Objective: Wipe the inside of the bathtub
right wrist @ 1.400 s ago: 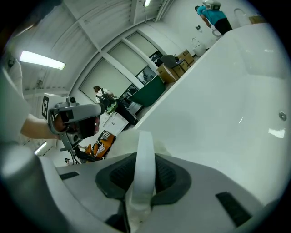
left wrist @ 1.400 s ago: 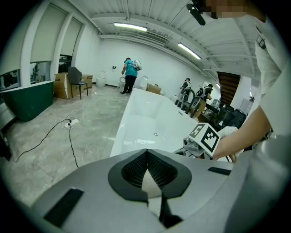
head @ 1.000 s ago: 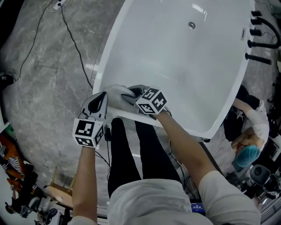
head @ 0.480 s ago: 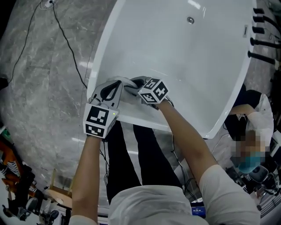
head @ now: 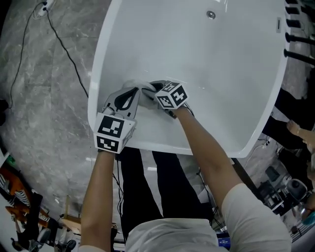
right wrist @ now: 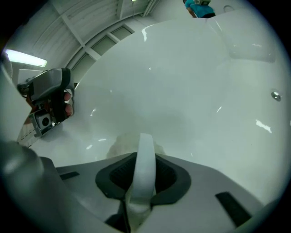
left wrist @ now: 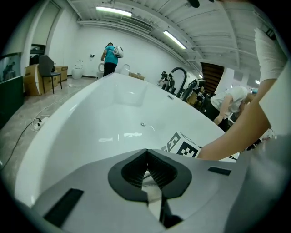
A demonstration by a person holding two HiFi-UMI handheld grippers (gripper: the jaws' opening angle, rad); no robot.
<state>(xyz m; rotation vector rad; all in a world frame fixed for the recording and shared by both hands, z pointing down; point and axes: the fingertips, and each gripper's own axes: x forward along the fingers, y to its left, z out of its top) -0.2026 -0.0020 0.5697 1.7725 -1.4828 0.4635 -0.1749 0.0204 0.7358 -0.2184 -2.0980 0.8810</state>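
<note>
1. I have both grippers at the near, left end of the bathtub (head: 236, 88), low against its inner wall, close together and angled toward each other.
2. The right gripper (head: 150, 89) has its jaws closed onto the cloth (head: 134, 84). In the right gripper view a white band of the fabric runs up between the two dark pads, and a bunched part lies just past the tips, pressed on the tub surface.
3. The left gripper (head: 132, 94) has its jaws drawn together, the pads meeting at the tips. A sliver of white shows between the pads further back. I cannot tell whether that is fabric or the tub behind.
4. In the head view the cloth sits as a small pale bundle between the two sets of tips, touching the tub wall just below the left rim. The left gripper's tip is at its edge.
5. The tub interior is white and glossy, with light reflections across it. The drain (head: 210, 15) lies at the far end, well apart from both grippers.
6. Dark tap fittings (head: 297, 35) stand along the far right rim.
7. A black cable (head: 61, 44) trails over the grey marbled floor (head: 39, 108) left of the tub.
</note>
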